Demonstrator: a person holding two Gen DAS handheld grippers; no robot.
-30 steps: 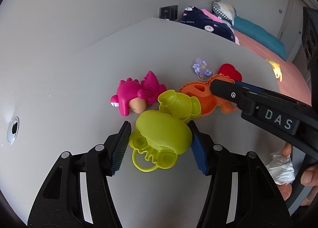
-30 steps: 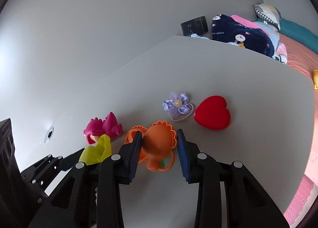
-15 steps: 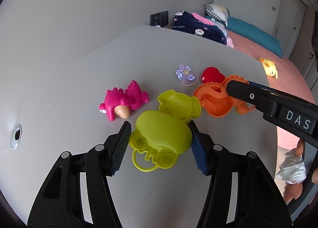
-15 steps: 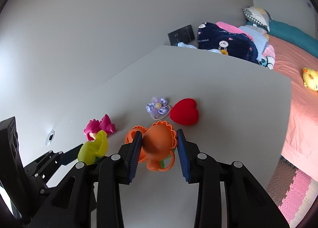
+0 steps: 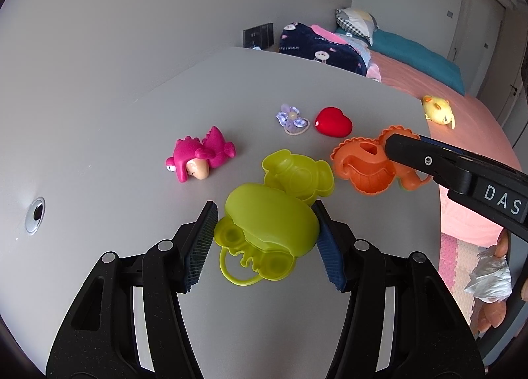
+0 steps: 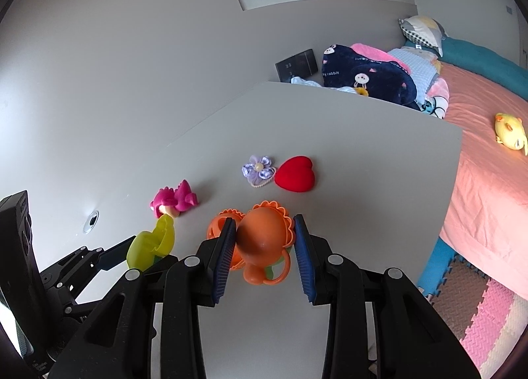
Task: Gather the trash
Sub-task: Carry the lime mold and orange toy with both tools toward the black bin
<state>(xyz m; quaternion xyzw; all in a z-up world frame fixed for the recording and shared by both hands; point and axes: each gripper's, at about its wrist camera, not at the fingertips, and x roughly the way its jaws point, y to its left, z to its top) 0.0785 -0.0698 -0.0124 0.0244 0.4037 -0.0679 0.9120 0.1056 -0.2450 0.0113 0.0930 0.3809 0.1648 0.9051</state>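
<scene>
My left gripper (image 5: 264,240) is shut on a yellow-green plastic toy mold (image 5: 267,230) and holds it above the grey table (image 5: 115,148). My right gripper (image 6: 262,250) is shut on an orange plastic toy mold (image 6: 260,240), also held above the table; it shows in the left wrist view (image 5: 369,164) at the right. The left gripper's toy shows at the lower left of the right wrist view (image 6: 150,243). A crumpled silver-white wad (image 5: 490,278) sits in the person's hand under the right gripper.
On the table lie a pink dinosaur toy (image 5: 198,157), a purple flower hair tie (image 5: 292,118) and a red heart (image 5: 333,121). A cable hole (image 5: 34,214) is at the left. Beyond the table's right edge is a pink bed (image 6: 488,148) with a yellow plush (image 6: 510,129).
Both grippers have risen and drawn back from the table with their toys still held. The table objects look smaller and farther, and more of the bed shows.
</scene>
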